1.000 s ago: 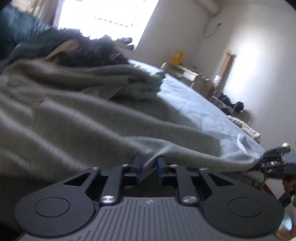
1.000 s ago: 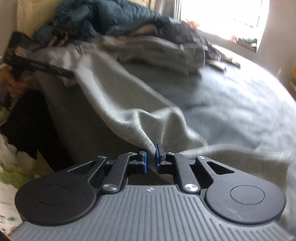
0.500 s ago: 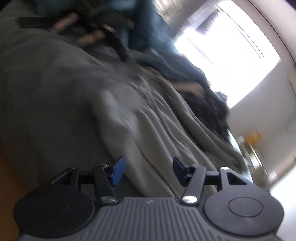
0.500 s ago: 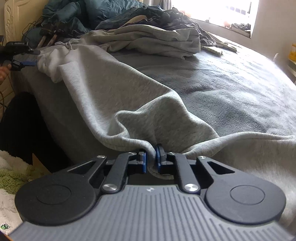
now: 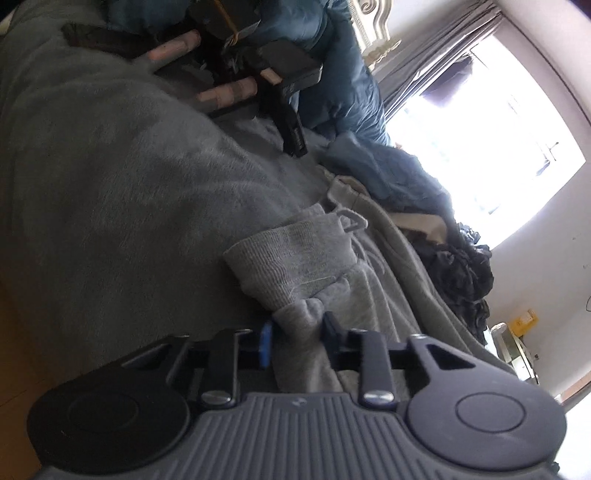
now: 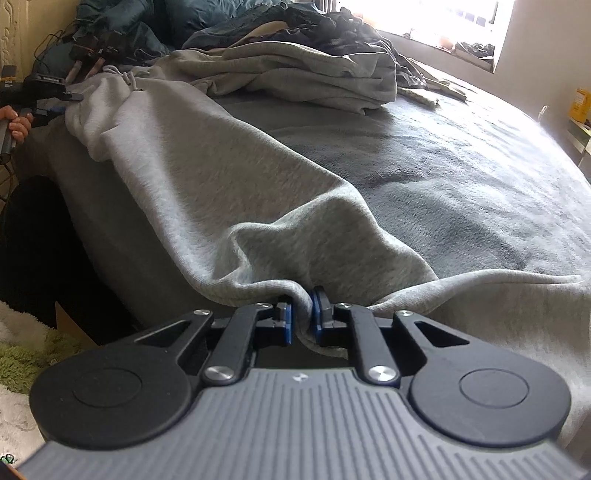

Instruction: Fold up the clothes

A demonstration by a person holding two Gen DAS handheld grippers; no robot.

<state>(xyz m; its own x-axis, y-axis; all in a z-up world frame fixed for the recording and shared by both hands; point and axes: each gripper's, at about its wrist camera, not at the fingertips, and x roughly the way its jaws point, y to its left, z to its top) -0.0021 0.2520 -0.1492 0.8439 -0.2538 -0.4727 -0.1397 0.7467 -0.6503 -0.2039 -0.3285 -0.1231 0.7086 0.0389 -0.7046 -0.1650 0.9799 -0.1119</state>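
One grey sweatpants [image 6: 207, 177] lies along the bed [image 6: 461, 170] edge; open blanket spreads beyond. Right gripper [image 6: 302, 317] jaws clench its hem; left gripper [image 5: 295, 343] jaws, half-closed, straddle its waistband.

A dark grey fleece blanket [image 6: 461, 173] covers the bed and spreads ahead of the right fingers and off to their right; in the left wrist view the same blanket [image 5: 110, 177] fills the space ahead and left of the fingers. Far beyond the right fingers, a bright window [image 6: 424, 14] glares, with a yellow box [image 6: 580, 105] at the far right edge. Below and left of the right fingers lies a green shaggy rug [image 6: 22, 362]. A teal duvet [image 5: 347, 85] is bunched far ahead of the left fingers
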